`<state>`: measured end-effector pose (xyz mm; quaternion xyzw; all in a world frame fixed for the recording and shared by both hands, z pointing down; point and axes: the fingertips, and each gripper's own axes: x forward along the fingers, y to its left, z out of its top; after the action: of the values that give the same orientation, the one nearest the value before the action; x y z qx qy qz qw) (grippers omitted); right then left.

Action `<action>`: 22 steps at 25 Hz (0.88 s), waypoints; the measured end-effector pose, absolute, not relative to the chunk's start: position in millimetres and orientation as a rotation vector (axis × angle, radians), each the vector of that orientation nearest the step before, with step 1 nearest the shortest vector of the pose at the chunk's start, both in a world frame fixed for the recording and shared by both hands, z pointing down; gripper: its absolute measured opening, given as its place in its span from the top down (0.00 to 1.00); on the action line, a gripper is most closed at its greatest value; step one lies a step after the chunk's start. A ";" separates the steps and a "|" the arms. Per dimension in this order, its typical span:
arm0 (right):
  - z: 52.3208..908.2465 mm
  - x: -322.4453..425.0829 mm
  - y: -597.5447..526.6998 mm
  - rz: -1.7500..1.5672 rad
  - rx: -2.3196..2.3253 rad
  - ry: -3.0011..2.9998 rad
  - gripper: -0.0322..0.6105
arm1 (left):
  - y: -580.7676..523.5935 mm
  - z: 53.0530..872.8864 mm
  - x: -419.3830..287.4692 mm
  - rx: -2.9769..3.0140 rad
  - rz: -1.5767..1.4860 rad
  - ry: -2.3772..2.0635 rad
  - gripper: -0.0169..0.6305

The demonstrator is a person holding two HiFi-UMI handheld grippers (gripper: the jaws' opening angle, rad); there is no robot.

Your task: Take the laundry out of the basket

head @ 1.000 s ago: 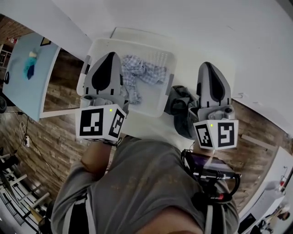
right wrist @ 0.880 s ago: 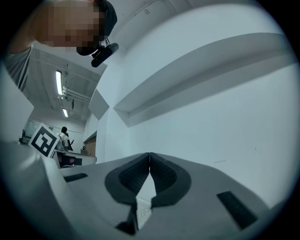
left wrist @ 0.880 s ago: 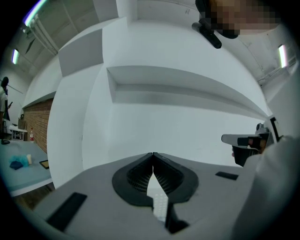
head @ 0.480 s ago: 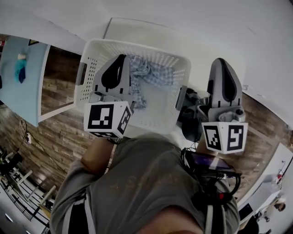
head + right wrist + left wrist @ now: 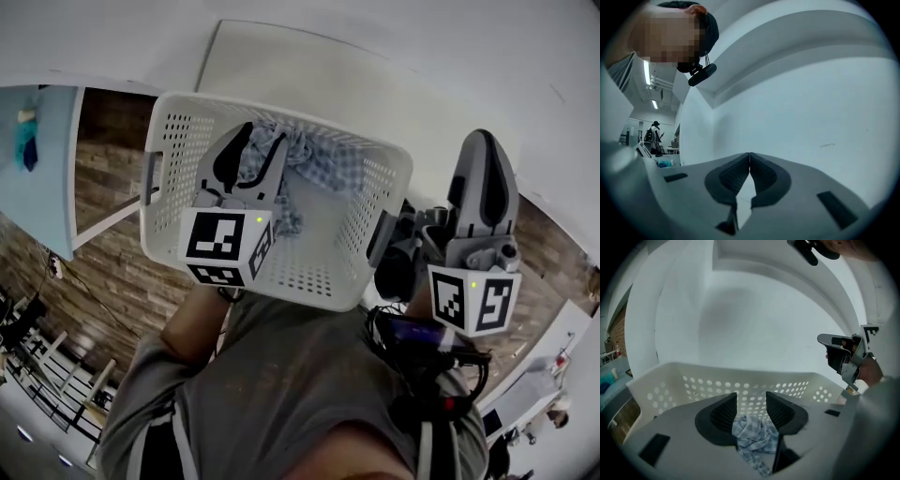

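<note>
I count 1 white basket point(image 5: 173, 159) on worktop point(image 5: 309, 75) | 1 checked laundry bundle point(image 5: 319, 159) inside, far side | 2 grippers: L gripper point(image 5: 264, 133) in basket, jaws just opened, released, cloth btwn, unpinched, partly hides it | R gripper point(image 5: 485, 136) clenched, empty, right of basket

Grey T-shirt point(image 5: 291, 375), black ribbed fingers point(image 5: 724, 411), black-and-white marker cubes point(image 5: 217, 246)

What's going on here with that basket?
A person holds a gripper in each hand. The left gripper points into the white basket. Its jaws have just been opening, and a checked cloth lies below and between them, not yet gripped. The right gripper is shut and empty, off beside the basket.
</note>
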<state>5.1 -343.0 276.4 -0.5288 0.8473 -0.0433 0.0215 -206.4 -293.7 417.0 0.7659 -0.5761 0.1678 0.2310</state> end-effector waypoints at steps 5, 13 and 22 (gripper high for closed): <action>305.1 9.0 -362.4 -0.213 -1.667 2.638 0.94 | -296.3 443.2 -207.0 2.024 0.529 -1.512 0.62; 339.9 20.6 -383.5 -0.333 -1.699 2.620 0.94 | -304.7 477.4 -206.4 1.971 0.683 -1.397 0.53; 361.3 36.7 -391.7 -0.395 -1.747 2.599 0.94 | -295.5 514.8 -197.6 1.899 0.827 -1.321 0.52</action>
<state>36.7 -391.7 361.3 -0.5534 0.8234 -0.1253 -0.0076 -197.6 -295.5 514.8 0.7282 -0.5065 0.3170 0.3356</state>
